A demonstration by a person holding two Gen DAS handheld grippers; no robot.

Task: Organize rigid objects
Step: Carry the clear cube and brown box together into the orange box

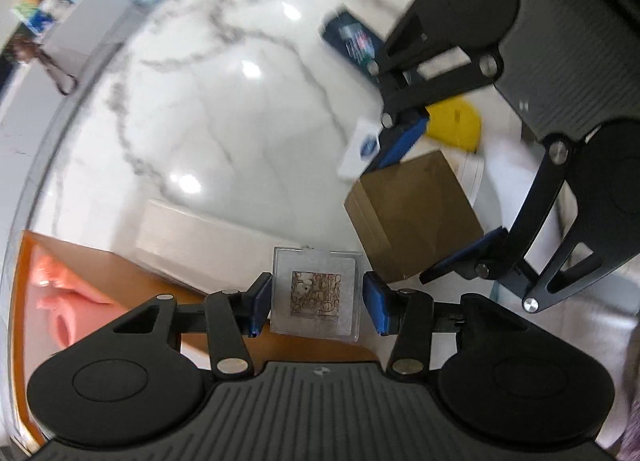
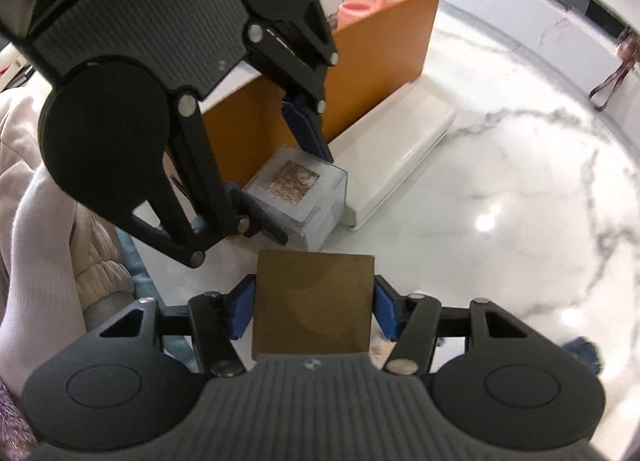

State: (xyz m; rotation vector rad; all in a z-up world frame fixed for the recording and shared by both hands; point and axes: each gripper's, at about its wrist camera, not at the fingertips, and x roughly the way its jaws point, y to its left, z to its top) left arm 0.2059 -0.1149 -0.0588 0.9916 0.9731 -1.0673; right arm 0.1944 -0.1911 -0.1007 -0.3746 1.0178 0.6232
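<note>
Sitting at the lower centre of the left wrist view, the clear cube (image 1: 316, 293) with a brown print is lying between our left gripper (image 1: 316, 303) jaws; one pad is touching it, the other is showing a small gap, so we cannot tell whether it is clenched. In the right wrist view, our right gripper (image 2: 314, 311) jaws are grasping the brown box (image 2: 314, 307) at lower centre. Both are hovering over the marble surface (image 2: 520, 201), near the orange bin (image 2: 380, 57) and white flat box (image 2: 400, 153).

Both the left gripper (image 1: 316, 303) and right gripper (image 2: 314, 311) point steeply down, fingers partly spread.
</note>
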